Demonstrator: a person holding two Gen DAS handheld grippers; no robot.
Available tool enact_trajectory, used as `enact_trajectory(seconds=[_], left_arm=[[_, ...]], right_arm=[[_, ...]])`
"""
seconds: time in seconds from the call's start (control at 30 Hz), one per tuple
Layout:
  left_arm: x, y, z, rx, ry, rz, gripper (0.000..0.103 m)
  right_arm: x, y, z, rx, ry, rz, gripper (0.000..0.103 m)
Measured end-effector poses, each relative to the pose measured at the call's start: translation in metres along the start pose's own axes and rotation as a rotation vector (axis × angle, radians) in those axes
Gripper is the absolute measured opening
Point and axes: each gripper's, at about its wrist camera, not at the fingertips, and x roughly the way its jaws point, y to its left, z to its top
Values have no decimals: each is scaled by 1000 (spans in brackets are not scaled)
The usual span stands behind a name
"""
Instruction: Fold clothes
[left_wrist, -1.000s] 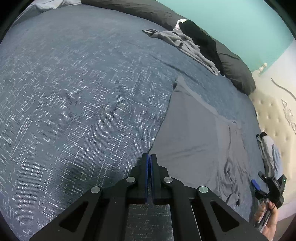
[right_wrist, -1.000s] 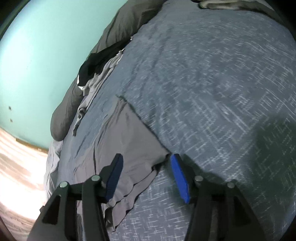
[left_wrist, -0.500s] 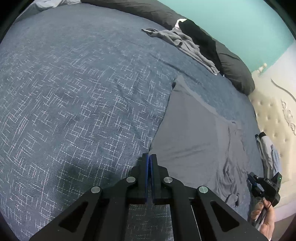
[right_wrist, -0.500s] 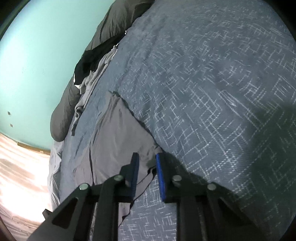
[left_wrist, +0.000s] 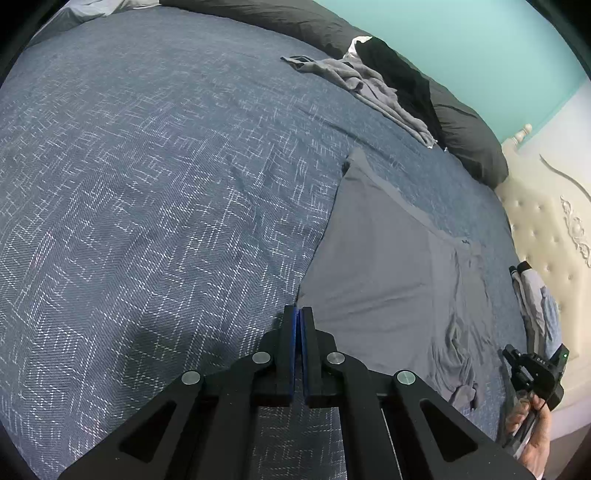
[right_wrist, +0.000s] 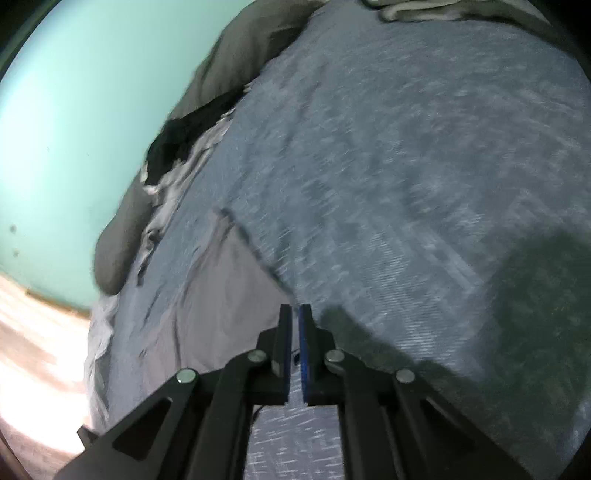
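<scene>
A flat grey garment (left_wrist: 388, 266) lies on the blue patterned bedspread (left_wrist: 147, 184). My left gripper (left_wrist: 298, 314) is shut, its fingertips pinching the garment's near corner. In the left wrist view my right gripper (left_wrist: 532, 369) appears at the far right, held by a hand (left_wrist: 532, 435) beside the garment's rumpled end. The right wrist view is blurred. There the right gripper (right_wrist: 294, 310) is shut on the edge of the grey garment (right_wrist: 221, 295), a thin slit showing between the blue pads.
A heap of grey and black clothes (left_wrist: 369, 85) lies against dark pillows (left_wrist: 469, 140) at the far side. A cream tufted headboard (left_wrist: 546, 229) stands at the right, with more clothes (left_wrist: 535, 295) by it. Wooden floor (right_wrist: 37, 332) lies beyond the bed's edge.
The right gripper's fingers closed from wide open onto the garment's corner, and its view now blurs with motion. The left gripper stayed shut in place.
</scene>
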Motion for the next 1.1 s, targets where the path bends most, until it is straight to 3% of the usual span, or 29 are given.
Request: enact_trajectory(seconds=[0.03, 0.07, 0.1, 0.13, 0.27, 0.33, 0.37, 0.43, 0.57, 0.67, 0.83, 1.1], left_arm=[[1, 0, 0, 2, 1, 0, 2], [1, -1, -1, 4, 3, -1, 2], [3, -2, -1, 7, 5, -1, 2], [3, -3, -2, 9, 7, -1, 2], [6, -5, -3, 15, 13, -1, 2], [6, -5, -3, 14, 14, -1, 2], [6, -4, -3, 14, 14, -1, 2], [6, -3, -3, 12, 15, -1, 2], [7, -1, -3, 10, 18, -1, 2], [6, -1, -3, 12, 18, 0, 2], [5, -2, -3, 13, 16, 0, 2], [7, -4, -3, 21, 19, 7, 2]], right_arm=[[1, 2, 0, -15, 5, -13, 20], [2, 5, 1, -30, 10, -26, 41], [3, 7, 1, -45, 15, -40, 49], [4, 10, 2, -60, 19, -53, 54], [11, 19, 2, -120, 44, -95, 54], [17, 23, -2, -150, 64, -98, 52], [21, 25, -3, -166, 75, -99, 41], [28, 29, -7, -196, 95, -102, 34], [31, 28, -8, -213, 93, -111, 11], [25, 24, -7, -192, 73, -93, 4], [10, 21, -3, -163, 28, -41, 2], [-4, 14, 4, -131, -6, -33, 2]])
